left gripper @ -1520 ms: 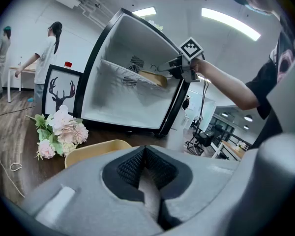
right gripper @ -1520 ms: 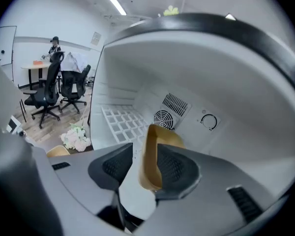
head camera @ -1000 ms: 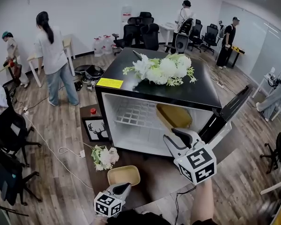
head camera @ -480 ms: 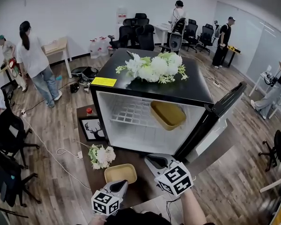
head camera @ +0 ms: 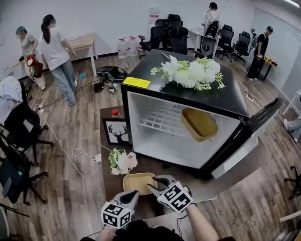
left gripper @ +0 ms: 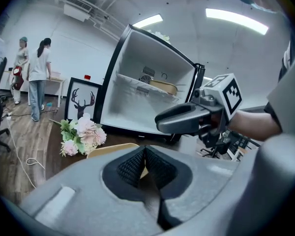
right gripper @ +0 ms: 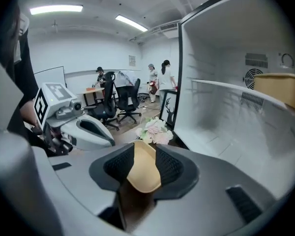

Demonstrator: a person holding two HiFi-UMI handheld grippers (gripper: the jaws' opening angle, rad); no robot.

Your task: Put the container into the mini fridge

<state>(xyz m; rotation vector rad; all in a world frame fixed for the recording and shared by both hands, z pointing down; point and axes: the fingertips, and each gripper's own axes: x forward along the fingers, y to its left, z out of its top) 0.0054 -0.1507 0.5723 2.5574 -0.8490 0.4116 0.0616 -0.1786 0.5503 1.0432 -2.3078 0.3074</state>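
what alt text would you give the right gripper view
The right gripper, its jaws just opening, straddles the edge of a tan container. To the right is the open fridge with a second container on its shelf; the left gripper is at left, flowers beyond.

Glossy black-topped mini fridge [head camera: 231, 97], matt tan container [head camera: 134, 182] — smooth, wood-plank floor [head camera: 65, 185]

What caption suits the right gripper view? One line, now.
Right tongs, just opened, straddle the rim of the tan container by the open mini fridge.
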